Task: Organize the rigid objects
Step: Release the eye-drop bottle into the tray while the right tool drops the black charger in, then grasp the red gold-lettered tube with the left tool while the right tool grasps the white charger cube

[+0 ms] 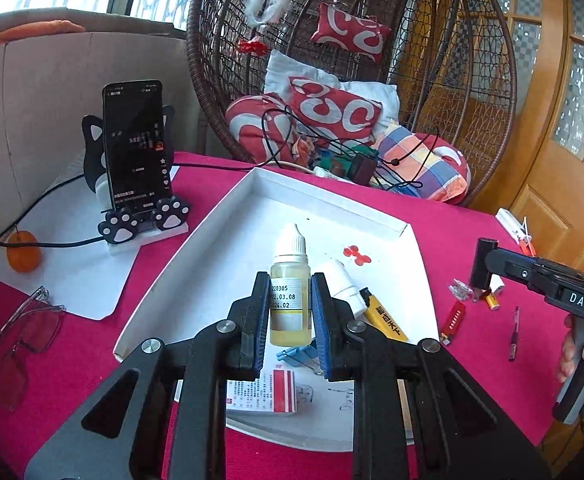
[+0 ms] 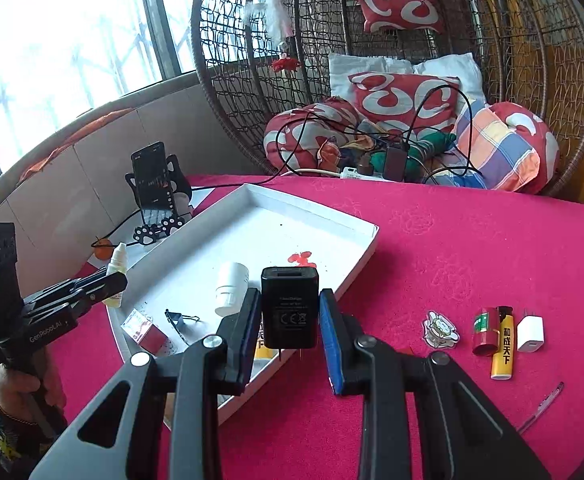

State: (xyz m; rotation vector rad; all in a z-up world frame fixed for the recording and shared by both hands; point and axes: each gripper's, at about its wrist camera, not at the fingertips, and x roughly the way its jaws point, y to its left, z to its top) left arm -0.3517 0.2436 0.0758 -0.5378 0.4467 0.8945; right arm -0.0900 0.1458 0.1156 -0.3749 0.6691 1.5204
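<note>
Left gripper (image 1: 290, 312) pinching dropper bottle (image 1: 290, 300), label partly covered. Right gripper (image 2: 290, 328) around black charger (image 2: 289, 312); pad contact unclear, prongs partly hidden above white tray (image 2: 312, 204).

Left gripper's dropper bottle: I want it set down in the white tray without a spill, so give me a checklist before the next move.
1. Left gripper shut on the dropper bottle: ok.
2. Bottle upright, cap on: ok.
3. Bottle over the white tray: ok.
4. Landing spot free: not ok; blue clip and white cylinder lie close.
5. Right gripper, holding the black charger, out of the way: ok.
6. Bottle's height above tray floor: cannot tell.
</note>
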